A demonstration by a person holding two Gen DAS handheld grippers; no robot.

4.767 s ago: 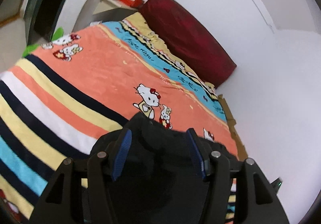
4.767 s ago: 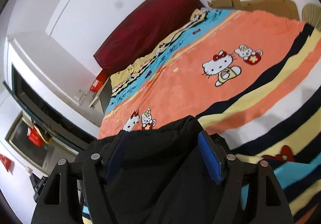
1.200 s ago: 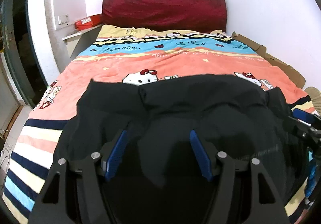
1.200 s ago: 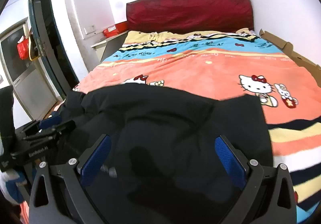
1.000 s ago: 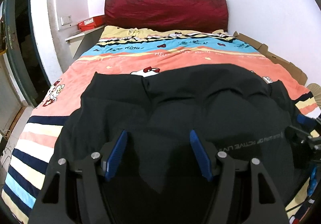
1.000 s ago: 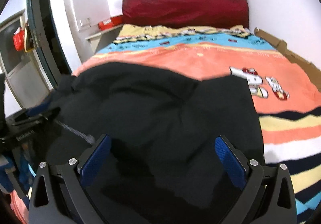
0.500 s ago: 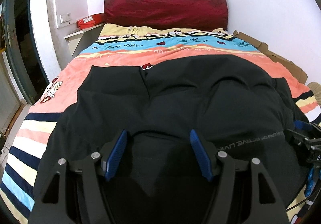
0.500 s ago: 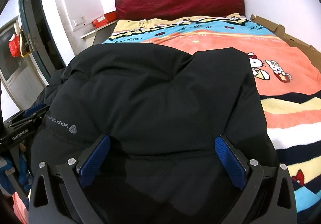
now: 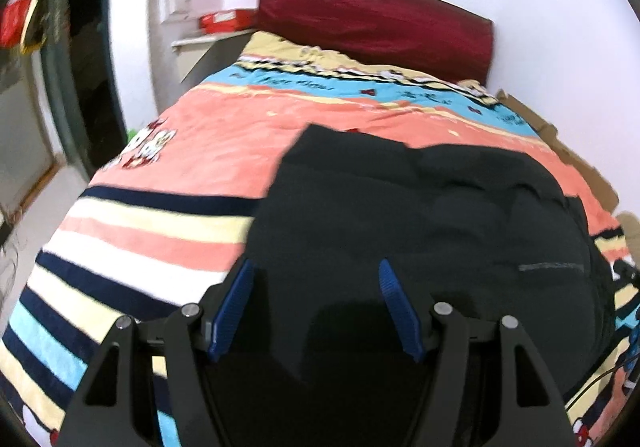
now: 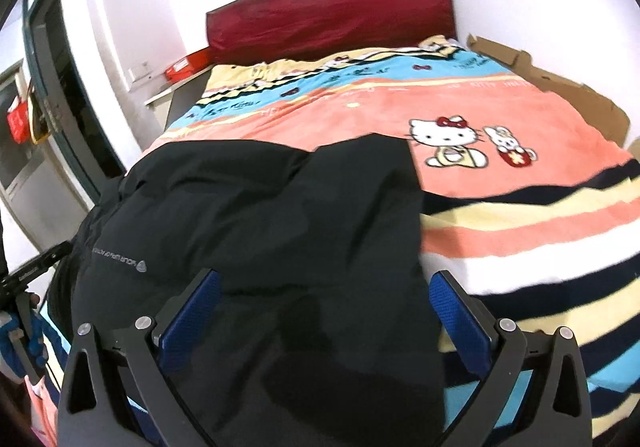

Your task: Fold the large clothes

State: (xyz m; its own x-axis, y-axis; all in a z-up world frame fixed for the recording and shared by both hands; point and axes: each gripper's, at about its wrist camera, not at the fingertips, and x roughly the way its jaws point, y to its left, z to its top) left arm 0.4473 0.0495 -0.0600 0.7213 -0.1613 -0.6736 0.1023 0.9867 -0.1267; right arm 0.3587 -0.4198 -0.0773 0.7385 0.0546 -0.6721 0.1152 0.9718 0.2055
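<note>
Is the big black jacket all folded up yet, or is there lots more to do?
Not yet. Done: the black jacket is spread out on the striped blanket. In hand: nothing looks gripped; the left gripper and the right gripper both stand open over its near edge. Left: no neat fold shows, so probably all the folding.

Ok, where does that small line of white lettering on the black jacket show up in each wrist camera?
Left wrist: the white lettering sits at right of centre, on the black jacket, right of the left gripper.
Right wrist: it sits at left, above the near finger of the right gripper.
Shared landmark: the red headboard.
</note>
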